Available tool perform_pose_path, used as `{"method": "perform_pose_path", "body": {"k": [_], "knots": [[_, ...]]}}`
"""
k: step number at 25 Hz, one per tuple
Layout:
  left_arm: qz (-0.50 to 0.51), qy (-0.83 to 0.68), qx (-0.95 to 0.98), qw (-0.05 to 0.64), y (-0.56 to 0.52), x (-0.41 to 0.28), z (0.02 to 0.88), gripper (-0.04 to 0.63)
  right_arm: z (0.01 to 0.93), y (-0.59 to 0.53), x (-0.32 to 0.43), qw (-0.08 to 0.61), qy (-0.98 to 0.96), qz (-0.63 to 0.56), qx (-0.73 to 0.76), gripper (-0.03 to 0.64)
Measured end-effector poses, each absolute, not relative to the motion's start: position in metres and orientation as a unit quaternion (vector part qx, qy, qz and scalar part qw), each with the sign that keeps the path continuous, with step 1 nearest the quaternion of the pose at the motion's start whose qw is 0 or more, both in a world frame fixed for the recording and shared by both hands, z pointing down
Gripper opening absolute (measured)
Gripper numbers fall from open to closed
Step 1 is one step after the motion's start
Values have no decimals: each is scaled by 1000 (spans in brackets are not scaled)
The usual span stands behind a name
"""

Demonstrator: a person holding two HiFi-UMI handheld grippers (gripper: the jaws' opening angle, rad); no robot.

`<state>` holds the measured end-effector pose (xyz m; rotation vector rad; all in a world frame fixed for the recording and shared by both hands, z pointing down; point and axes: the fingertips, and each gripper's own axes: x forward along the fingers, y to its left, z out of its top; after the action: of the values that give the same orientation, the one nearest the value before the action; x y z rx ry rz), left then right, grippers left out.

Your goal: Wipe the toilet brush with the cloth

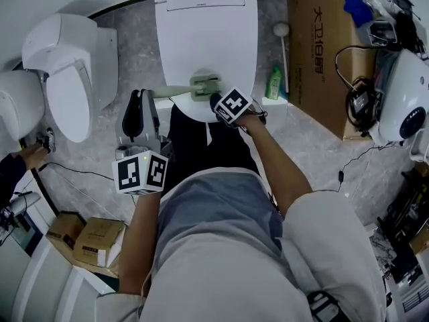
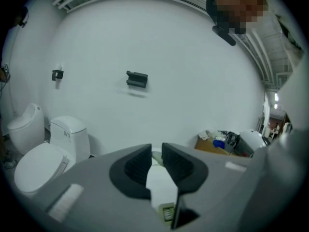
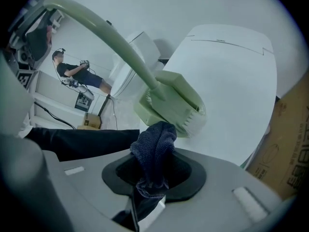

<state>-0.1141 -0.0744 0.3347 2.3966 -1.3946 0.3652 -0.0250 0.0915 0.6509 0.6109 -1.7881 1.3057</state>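
The left gripper [image 1: 137,119] has its fingers [image 2: 136,167] drawn in narrow on the far end of the handle of the toilet brush [image 3: 169,100], a sliver of pale green showing in the slit between them. From that hold the handle runs out sideways towards the other gripper. This carries the bristled head out in the air above the closed toilet lid [image 1: 201,25], probably so that the head is steady and open to be rubbed, with any drips falling on the lid. The right gripper [image 3: 154,170] has its fingers closed on a dark blue cloth [image 3: 155,146]. The cloth bunches up out of the fingertips as a loose wad. The top of that wad touches the near lower edge of the brush head, just ahead of the fingertips, so only fabric and not the fingers meets the plastic. The left forearm lies low and close to the body, with its gripper pointing up and forward. The right forearm reaches out across the front of the body, angled in towards the head of the brush from below. Judging by the contact, the wiping is under way at the head, while the handle, off to the left of the right fingers, has no cloth on it.
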Motion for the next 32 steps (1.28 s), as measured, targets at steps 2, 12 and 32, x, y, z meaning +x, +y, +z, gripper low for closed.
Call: {"method": "perform_pose_path", "body": {"k": [2, 12, 32], "knots": [[125, -492, 844, 172, -75, -115, 335, 0, 647, 89, -23, 401, -711, 524, 243, 109], [123, -493, 842, 179, -74, -117, 335, 0, 641, 55, 1, 298, -677, 592, 321, 109], [134, -474, 849, 190, -71, -124, 336, 0, 654, 13, -5, 336, -648, 604, 320, 113]]}}
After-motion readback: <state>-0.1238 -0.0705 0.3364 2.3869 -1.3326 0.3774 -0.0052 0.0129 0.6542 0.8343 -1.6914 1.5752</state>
